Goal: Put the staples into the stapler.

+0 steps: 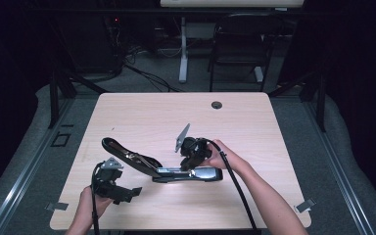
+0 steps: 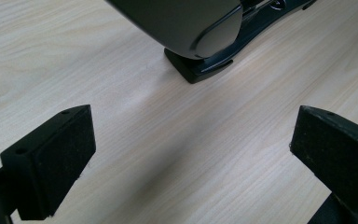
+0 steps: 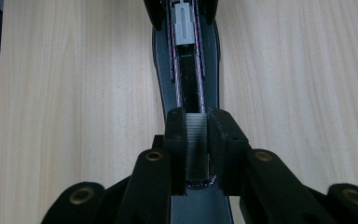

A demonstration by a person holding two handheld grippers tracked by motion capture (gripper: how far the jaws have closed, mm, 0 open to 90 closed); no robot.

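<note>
A black stapler (image 1: 196,175) lies on the wooden table with its lid (image 1: 126,155) swung open towards the left. In the right gripper view its open magazine channel (image 3: 187,65) runs away from me, with a grey pusher near the far end. My right gripper (image 1: 192,156) hangs over the stapler's front end and points down. Its jaws (image 3: 196,122) are shut on a silver strip of staples (image 3: 196,154), which sits in line with the channel. My left gripper (image 1: 127,192) rests near the table's front left, open, with bare wood between its pads (image 2: 60,158). The stapler's end (image 2: 200,32) lies just beyond it.
A round cable hole (image 1: 217,105) sits near the table's far edge. Behind the table stand a black chair (image 1: 240,44) and a white desk leg (image 1: 183,49). The person's forearms come in from the bottom edge.
</note>
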